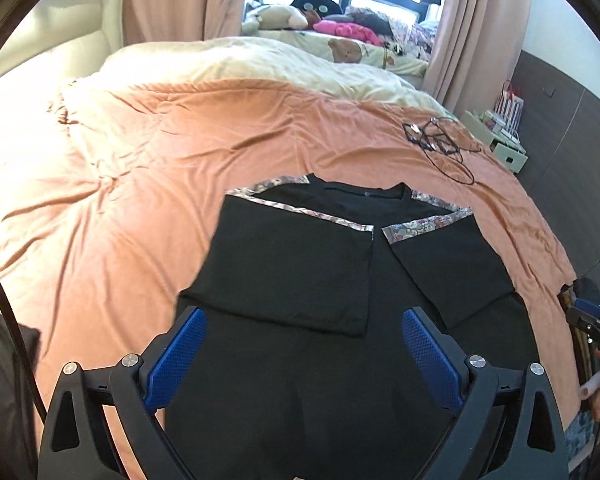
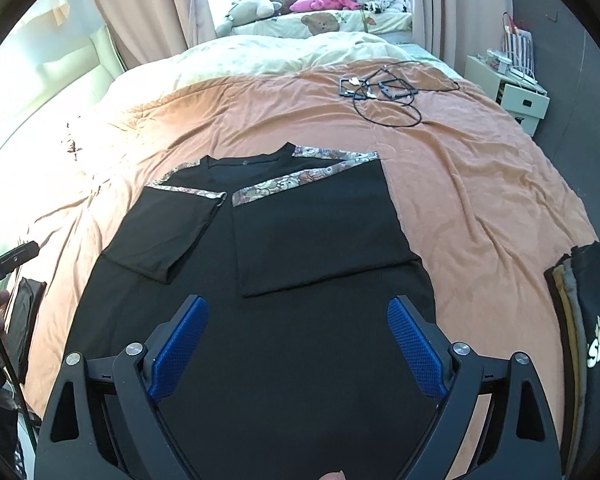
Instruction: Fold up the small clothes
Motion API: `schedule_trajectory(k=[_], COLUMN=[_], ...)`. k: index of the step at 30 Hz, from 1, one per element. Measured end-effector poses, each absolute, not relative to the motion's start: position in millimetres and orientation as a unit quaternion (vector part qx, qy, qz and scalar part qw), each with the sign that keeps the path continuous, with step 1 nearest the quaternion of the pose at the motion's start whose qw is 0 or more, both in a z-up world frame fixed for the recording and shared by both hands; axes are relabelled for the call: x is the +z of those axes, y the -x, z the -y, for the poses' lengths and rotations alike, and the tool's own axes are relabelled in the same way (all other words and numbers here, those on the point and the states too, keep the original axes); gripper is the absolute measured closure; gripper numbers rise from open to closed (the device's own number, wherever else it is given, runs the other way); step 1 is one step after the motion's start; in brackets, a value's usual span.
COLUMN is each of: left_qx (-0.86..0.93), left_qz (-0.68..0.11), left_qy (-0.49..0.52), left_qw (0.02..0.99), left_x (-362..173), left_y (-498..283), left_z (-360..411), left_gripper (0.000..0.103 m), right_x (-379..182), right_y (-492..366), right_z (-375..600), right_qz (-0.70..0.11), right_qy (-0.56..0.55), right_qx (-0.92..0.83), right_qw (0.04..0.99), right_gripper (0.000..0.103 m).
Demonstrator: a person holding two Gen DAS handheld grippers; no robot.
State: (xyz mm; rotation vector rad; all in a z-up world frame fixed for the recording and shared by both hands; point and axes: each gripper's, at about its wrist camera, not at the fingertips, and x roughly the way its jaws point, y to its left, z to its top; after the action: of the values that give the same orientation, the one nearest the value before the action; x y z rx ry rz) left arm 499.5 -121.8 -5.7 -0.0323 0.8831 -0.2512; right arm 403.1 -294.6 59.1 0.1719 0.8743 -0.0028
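a: item under inspection?

b: one black t-shirt (image 1: 340,272) with floral shoulder trim, lying flat on the orange bedcover (image 1: 180,168), collar away from the cameras. both sleeves and side panels are already turned inward and nearly meet down the middle; the lower body is not yet folded up.

a: handling properties?

b: judged light, soft and limp. it will sag and slide on the cover, and the turned-in panels may fall open if it is lifted by one layer only. recommend a pinch at each corner of the hem, taking all layers, then carrying the hem toward the collar.

a: tools?

b: left gripper (image 1: 304,356) spread wide, nothing between its blue pads, above the lower body of the shirt. right gripper (image 2: 298,344) likewise spread and empty, over the same area.

a: surroundings and obstructions?

b: a tangle of black cables (image 2: 384,92) lies farther up the bed, well apart from the shirt. a stack of folded clothes (image 2: 584,320) sits at the right edge. plush toys (image 2: 320,2) by the window. nothing lies across the fold path.
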Motion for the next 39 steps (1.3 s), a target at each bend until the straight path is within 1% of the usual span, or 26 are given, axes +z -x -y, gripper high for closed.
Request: schedule_trajectory(k=[12,24,32,39], left_qx=[-0.114,-0.121,-0.12,-0.119], left_qz=[-0.404,-0.381,-0.371,-0.377], left_qy=[0.029,0.044,0.035,0.042], left_qw=[0.907,0.915,0.92,0.917], left_x=[21,29,18,-8], left_y=[-419,-328,-273,-239], left_z=[65,24,9,-5], left_gripper=[0.004,0.004,0.004,0.006], right_x=[81,81,61,41], right_y=[-331,-242,-188,-151], right_z=[287,286,300,310], right_qz=[-0.407,-0.379,-0.371,-0.368], right_qy=[-0.092,-0.092,-0.105,-0.114], right_qx=[0.018,0.036,0.032,0.022], right_qw=[0.909,0.92,0.922,0.923], right_gripper=[0.012,0.012,0.012,0.012])
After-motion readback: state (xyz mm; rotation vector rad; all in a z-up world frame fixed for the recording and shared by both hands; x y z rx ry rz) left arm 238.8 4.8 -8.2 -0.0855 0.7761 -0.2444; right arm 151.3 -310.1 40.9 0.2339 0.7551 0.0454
